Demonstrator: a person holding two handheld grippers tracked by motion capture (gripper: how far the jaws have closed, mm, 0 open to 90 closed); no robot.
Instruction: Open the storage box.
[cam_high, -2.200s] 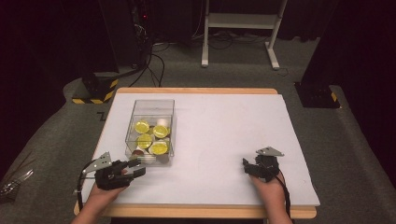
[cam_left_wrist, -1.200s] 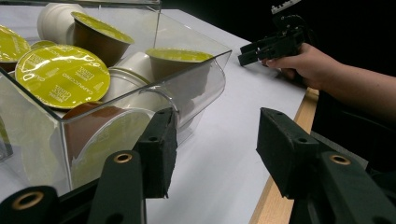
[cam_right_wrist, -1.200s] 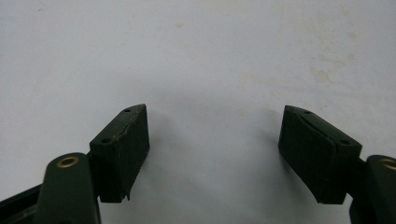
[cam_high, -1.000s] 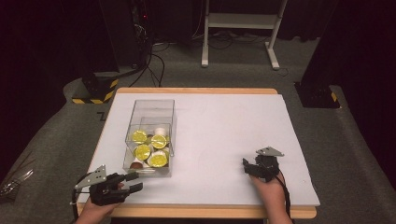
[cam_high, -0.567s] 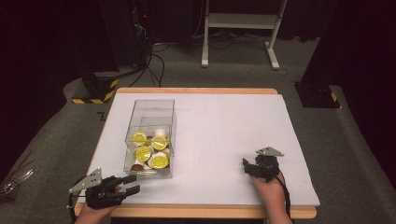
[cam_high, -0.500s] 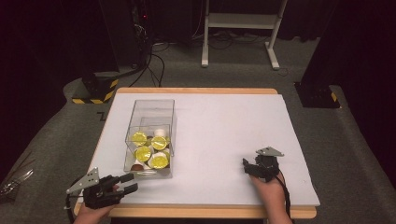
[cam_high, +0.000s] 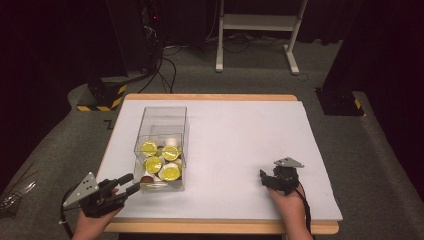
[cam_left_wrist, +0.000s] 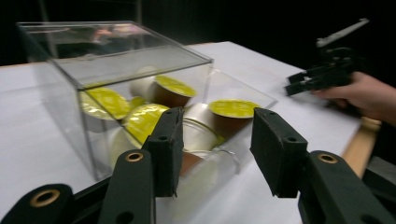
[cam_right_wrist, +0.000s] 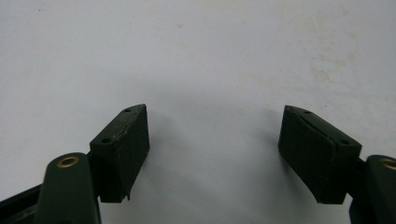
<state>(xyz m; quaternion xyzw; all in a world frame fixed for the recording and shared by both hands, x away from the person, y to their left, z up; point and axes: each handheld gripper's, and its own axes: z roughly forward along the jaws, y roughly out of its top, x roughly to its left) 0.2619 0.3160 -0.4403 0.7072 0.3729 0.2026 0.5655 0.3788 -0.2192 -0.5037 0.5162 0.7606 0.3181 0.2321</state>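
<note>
your left gripper (cam_high: 131, 184), jaws apart and just been closing on nothing, has the clear box (cam_high: 161, 146) of capsules (cam_high: 170, 172) just ahead

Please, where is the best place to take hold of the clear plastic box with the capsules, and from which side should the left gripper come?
Probably the near wall of the clear box, gripped over its top rim. The left gripper already sits at that end, jaws open and lately narrowing with nothing between them. The wall is thin and upright; the capsules lie low, leaving room for a jaw inside.
</note>
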